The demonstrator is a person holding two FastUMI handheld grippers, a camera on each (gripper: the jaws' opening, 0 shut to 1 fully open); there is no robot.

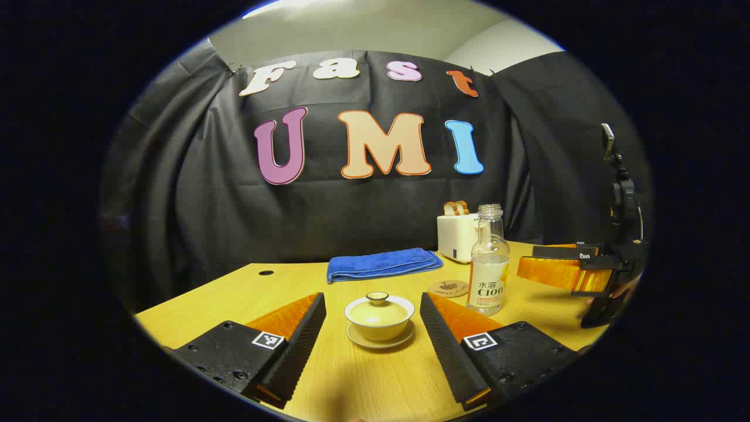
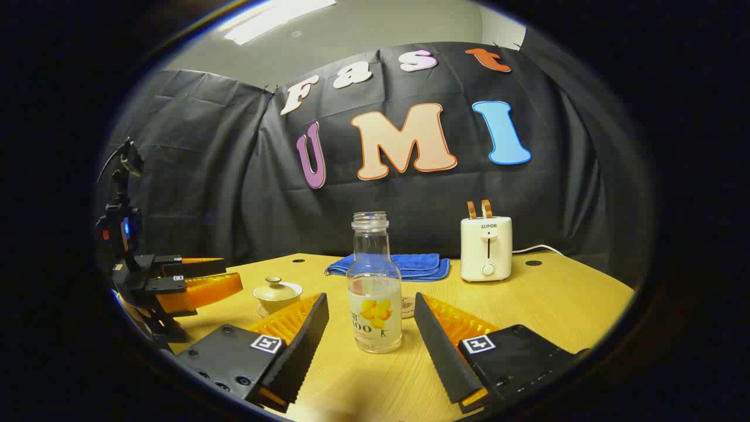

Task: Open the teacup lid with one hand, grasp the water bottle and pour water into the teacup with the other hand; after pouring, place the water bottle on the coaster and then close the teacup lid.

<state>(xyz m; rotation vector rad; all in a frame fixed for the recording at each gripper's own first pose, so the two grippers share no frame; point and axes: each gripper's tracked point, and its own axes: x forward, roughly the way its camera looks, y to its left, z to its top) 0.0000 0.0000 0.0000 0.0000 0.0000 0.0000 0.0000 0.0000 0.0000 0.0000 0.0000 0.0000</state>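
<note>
A cream lidded teacup [image 1: 379,316] on its saucer stands on the wooden table, just ahead of my left gripper [image 1: 372,313], which is open with the cup lined up between its fingers. An uncapped clear water bottle [image 2: 375,287] with some liquid stands upright in front of my right gripper [image 2: 371,316], also open and apart from it. In the left gripper view the bottle [image 1: 488,261] is right of the cup, with a round brown coaster [image 1: 448,288] beside it. The right gripper [image 1: 571,269] appears there at far right. The teacup [image 2: 276,295] and left gripper [image 2: 193,281] appear left in the right gripper view.
A folded blue towel [image 1: 384,264] lies at the back of the table [image 1: 351,381]. A white toaster [image 2: 486,249] with toast in it stands back right, its cord trailing right. A phone mount [image 2: 120,223] rides on the left gripper.
</note>
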